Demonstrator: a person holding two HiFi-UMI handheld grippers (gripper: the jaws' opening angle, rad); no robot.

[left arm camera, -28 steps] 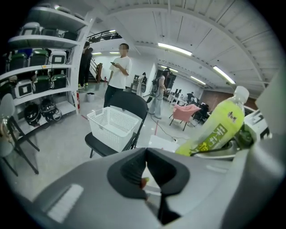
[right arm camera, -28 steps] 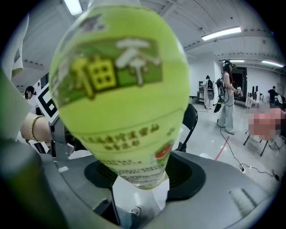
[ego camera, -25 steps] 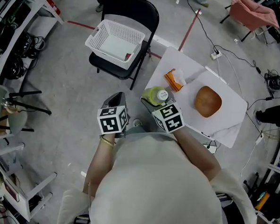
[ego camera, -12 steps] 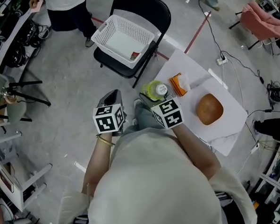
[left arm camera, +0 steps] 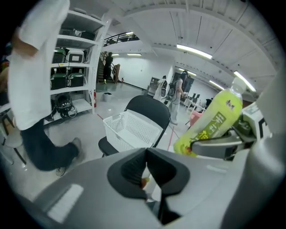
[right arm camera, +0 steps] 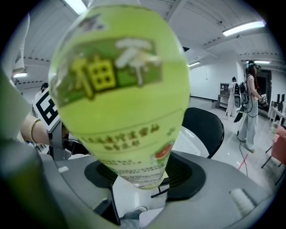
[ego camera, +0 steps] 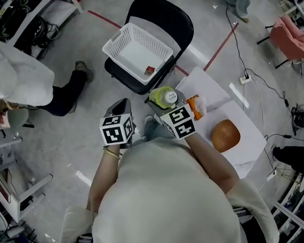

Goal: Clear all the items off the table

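A green drink bottle (ego camera: 163,97) with a white cap is off the table, and my right gripper (ego camera: 160,105) is shut on it. It fills the right gripper view as the bottle (right arm camera: 120,89), its lower part between the jaws. The bottle hangs just short of the white mesh basket (ego camera: 138,53), which stands on a black folding chair (ego camera: 168,16). A small red item (ego camera: 150,70) lies inside the basket. My left gripper (ego camera: 121,109) is shut with nothing in it, lower left of the bottle. On the white table (ego camera: 248,150) lie an orange packet (ego camera: 196,106) and a brown bowl (ego camera: 226,136).
A person in a white top and dark trousers (ego camera: 21,82) crouches on the floor at the left, close to the chair. Shelving (ego camera: 25,3) lines the left side. Cables and a power strip (ego camera: 245,79) lie on the floor beyond the table.
Both grippers and the bottle have moved away from the table toward the chair and basket. A person in white has come into view at the left.
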